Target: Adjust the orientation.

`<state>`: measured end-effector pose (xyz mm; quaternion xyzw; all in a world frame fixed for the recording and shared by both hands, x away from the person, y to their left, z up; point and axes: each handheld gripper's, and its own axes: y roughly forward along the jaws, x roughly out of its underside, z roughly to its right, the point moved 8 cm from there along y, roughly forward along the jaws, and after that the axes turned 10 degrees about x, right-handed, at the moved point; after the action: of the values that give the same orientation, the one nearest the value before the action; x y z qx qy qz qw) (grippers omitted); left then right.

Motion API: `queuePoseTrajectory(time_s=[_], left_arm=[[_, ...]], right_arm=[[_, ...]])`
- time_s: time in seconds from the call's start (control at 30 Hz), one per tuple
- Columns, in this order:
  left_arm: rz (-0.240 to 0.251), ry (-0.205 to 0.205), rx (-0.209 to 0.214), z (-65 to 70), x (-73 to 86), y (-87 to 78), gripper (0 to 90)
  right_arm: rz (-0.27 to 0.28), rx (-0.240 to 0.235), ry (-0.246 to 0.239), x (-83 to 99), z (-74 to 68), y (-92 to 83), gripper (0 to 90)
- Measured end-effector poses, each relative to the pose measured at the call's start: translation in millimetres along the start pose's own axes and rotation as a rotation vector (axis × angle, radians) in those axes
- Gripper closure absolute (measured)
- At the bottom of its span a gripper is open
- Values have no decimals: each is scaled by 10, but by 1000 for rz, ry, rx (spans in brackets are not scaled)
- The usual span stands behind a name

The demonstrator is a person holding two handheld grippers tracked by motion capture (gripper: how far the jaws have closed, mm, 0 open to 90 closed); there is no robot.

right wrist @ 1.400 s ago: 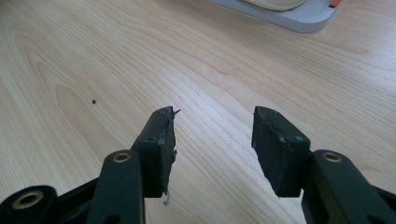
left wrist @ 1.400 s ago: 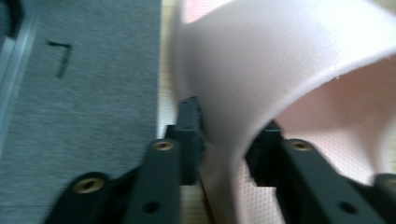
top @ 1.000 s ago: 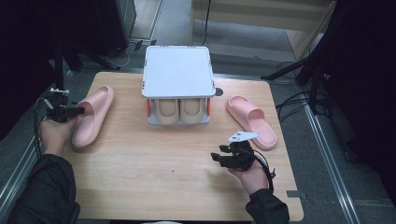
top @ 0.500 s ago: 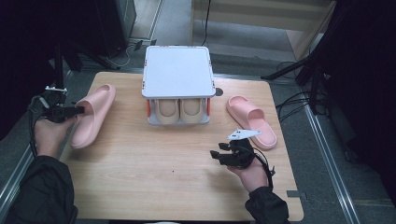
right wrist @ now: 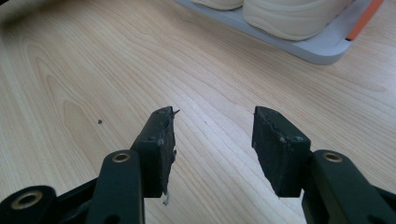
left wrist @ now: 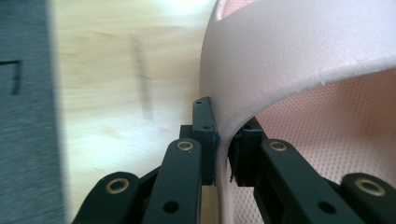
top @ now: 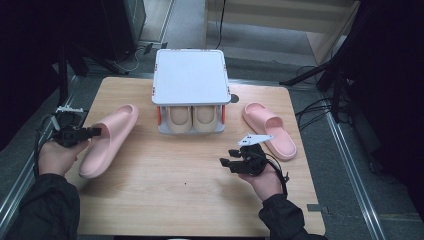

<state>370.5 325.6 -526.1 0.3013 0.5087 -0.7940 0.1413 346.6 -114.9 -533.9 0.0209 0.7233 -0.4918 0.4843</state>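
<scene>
Pinching slipper strap (left wrist: 299, 65), left tongs (left wrist: 223, 154)

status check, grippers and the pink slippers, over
Left gripper clamped on pink foam slipper's strap. Right gripper open, empty, over wooden table. Nothing in the way.

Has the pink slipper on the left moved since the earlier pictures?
Yes. The left slipper, gripped by the left gripper, has swung its toe toward the shoe rack.

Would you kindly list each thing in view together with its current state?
Left tongs: shut on the left pink slipper's strap edge.
Left pink slipper: gripped, at the table's left side.
Right tongs: open, nothing between them.
Right pink slipper: flat on the table, untouched.
Shoe rack: upright, beige shoes inside.
</scene>
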Motion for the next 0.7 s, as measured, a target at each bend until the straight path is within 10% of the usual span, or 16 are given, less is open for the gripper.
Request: queuePoseTrajectory(time_s=[0.7], left_arm=[[-138,238,210,1319,252,574,816]], right_arm=[[-25,-36,-41,-100,-155,167,525]])
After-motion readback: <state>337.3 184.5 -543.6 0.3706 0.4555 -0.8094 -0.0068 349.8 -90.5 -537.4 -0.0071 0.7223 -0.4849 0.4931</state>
